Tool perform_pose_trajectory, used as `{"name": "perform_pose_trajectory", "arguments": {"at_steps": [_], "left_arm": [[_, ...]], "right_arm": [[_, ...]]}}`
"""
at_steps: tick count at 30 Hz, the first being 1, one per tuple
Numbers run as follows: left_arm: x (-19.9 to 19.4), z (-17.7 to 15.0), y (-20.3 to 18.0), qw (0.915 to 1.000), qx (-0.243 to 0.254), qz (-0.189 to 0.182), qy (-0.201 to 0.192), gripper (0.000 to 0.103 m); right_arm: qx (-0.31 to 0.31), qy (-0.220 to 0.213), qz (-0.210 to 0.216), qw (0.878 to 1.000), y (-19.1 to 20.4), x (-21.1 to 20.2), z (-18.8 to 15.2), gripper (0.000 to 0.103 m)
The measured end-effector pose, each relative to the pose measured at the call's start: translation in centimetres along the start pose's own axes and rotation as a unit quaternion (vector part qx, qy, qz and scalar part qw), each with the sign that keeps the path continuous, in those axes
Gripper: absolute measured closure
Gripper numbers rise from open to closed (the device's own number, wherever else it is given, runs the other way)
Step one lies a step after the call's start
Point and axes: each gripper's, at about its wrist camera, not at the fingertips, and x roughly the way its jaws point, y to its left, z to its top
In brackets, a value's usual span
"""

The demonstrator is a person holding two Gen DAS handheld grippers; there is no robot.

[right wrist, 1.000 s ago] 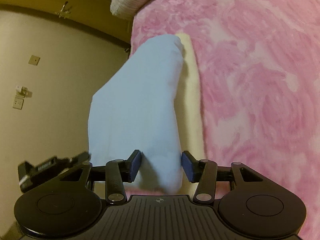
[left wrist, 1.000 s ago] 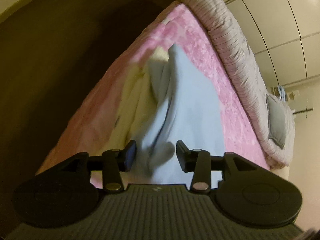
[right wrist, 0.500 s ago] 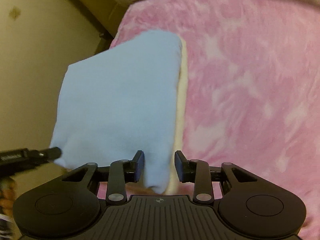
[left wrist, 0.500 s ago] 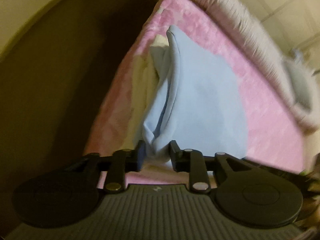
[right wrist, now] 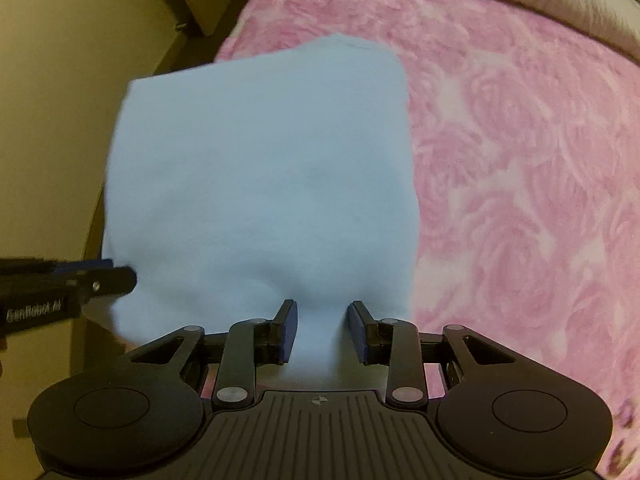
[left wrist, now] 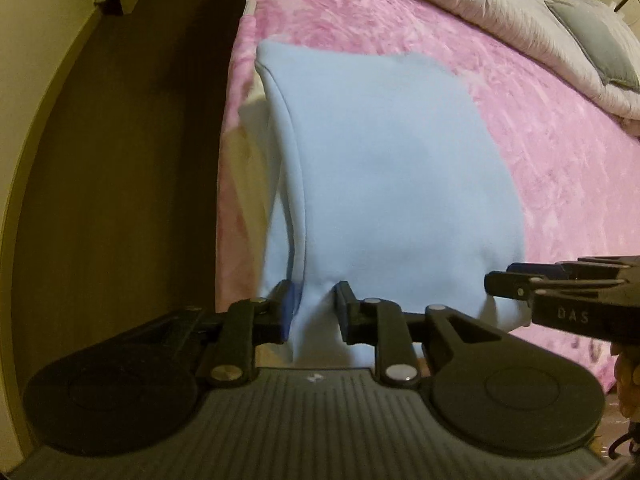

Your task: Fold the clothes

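A light blue garment [left wrist: 384,168] lies on the pink bed cover [left wrist: 520,120], its near edge lifted. My left gripper [left wrist: 316,308] is shut on the left part of that edge, with a fold of cloth between the fingers. My right gripper [right wrist: 322,332] is shut on the same garment [right wrist: 260,168] further right, cloth bunched between its pads. Each gripper shows in the other's view: the right gripper [left wrist: 520,280] at the garment's right corner, the left gripper [right wrist: 100,280] at its left corner. A cream garment [left wrist: 252,140] lies partly under the blue one.
The pink rose-patterned bed cover [right wrist: 520,160] stretches to the right. A beige quilt [left wrist: 500,12] and a grey pillow [left wrist: 600,40] lie along the far side. Dark floor [left wrist: 140,160] and a beige wall [right wrist: 60,100] are left of the bed edge.
Both grippers have closed from open onto the blue garment's near edge. The garment, narrow and bunched a second ago, now hangs wide between them, and both views have swung over the bed.
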Motion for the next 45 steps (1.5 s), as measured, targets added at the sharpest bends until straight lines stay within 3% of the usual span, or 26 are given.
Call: {"name": "perform_pose_trajectory", "arguments": {"at_steps": [4, 8, 11, 14, 20, 24, 26, 28, 31, 35, 41, 45], "left_arm": [[-1.9, 2.6, 0.4, 0.9990, 0.010, -0.006, -0.044, 0.087], [-0.3, 6.0, 1.3, 0.9956, 0.005, -0.029, -0.089, 0.088], [2.3, 7.2, 2.0, 0.9968, -0.005, -0.011, -0.079, 0.090], [1.4, 6.4, 1.8, 0.9966, -0.017, -0.018, -0.078, 0.089], [-0.4, 4.8, 1.3, 0.9956, -0.042, -0.031, -0.078, 0.091], [-1.5, 3.4, 0.8, 0.9948, -0.056, -0.041, -0.074, 0.091], [-0.8, 1.1, -0.3, 0.9963, -0.052, -0.042, -0.054, 0.089], [0.9, -0.9, -0.9, 0.9977, -0.060, -0.018, -0.026, 0.091], [0.0, -1.3, -1.7, 0.9958, -0.083, 0.008, -0.036, 0.092], [-2.8, -1.4, -3.7, 0.9943, -0.070, 0.056, -0.057, 0.082], [-8.0, -3.0, -7.8, 0.9861, -0.074, 0.121, -0.087, 0.066], [-11.2, -5.3, -10.8, 0.9797, -0.087, 0.151, -0.100, 0.062]], "right_arm": [[0.021, -0.030, 0.010, 0.999, -0.1, -2.4, 1.3, 0.070], [0.050, -0.059, 0.006, 0.997, -0.3, -1.2, 3.3, 0.070], [0.055, -0.041, 0.011, 0.998, -1.0, 1.5, 3.9, 0.070], [0.029, -0.031, 0.020, 0.999, -1.4, 3.0, 4.0, 0.070], [0.029, -0.043, 0.064, 0.997, -3.0, -0.6, 3.0, 0.070], [-0.029, -0.038, 0.067, 0.997, -2.7, -2.1, 1.2, 0.070], [-0.044, -0.024, 0.065, 0.997, -2.4, -1.6, 0.1, 0.070], [-0.050, -0.004, 0.061, 0.997, -2.3, -0.2, -0.8, 0.070], [-0.047, 0.004, 0.056, 0.997, -1.9, 0.0, -0.9, 0.070], [-0.055, -0.024, 0.092, 0.994, -1.6, -3.5, -1.0, 0.070], [-0.065, -0.027, 0.092, 0.993, -1.9, -7.6, -2.2, 0.069], [-0.087, -0.048, 0.089, 0.991, -2.3, -10.2, -2.9, 0.069]]}}
